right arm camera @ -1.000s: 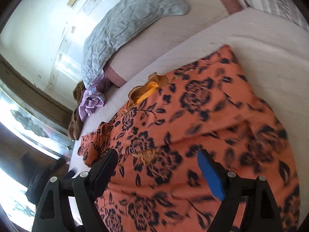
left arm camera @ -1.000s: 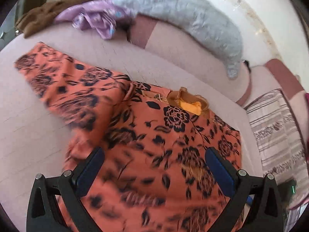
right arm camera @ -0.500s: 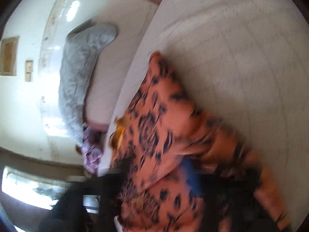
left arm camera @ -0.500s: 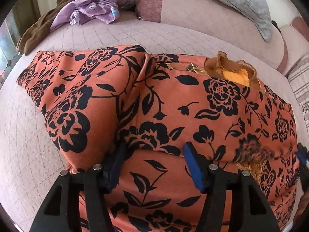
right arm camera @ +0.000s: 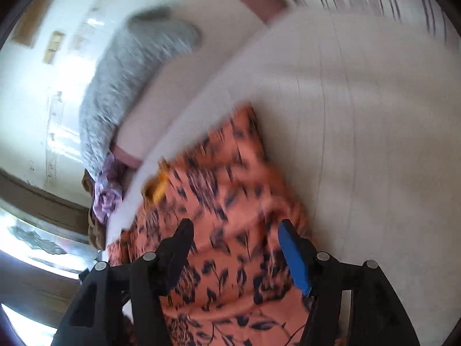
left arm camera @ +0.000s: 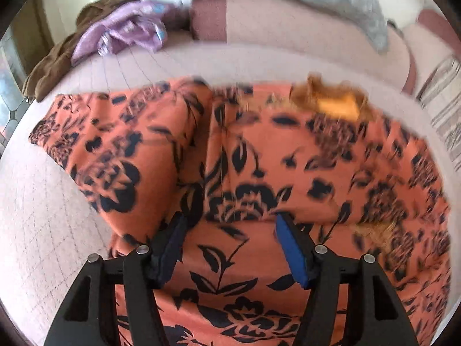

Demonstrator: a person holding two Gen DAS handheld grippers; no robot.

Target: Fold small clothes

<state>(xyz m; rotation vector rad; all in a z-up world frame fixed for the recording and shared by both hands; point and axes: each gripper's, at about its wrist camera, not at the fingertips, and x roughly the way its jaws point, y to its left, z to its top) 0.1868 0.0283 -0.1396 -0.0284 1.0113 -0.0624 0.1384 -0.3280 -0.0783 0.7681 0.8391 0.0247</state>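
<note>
The orange floral garment [left arm camera: 288, 173] lies spread on the bed [left arm camera: 43, 230], its collar [left arm camera: 334, 102] toward the pillow end and one side panel folded in over the body, leaving a crease down the cloth. The left gripper [left arm camera: 230, 242] hangs low over the folded panel's near edge, jaws partly apart with cloth between them; the pads do not look pressed on it. The right gripper [right arm camera: 233, 248] sits over the garment's other side, near the bed's bare stretch, and its jaws are opening, with cloth under them but nothing pinched. Judging by this, the side folds are in hand. The next move likely calls for a fresh grip on the near hem with both grippers. A purple cloth [left arm camera: 126, 34] and brown garment [left arm camera: 57, 63] are bunched at the far corner, beside a grey pillow [left arm camera: 331, 3].
</note>
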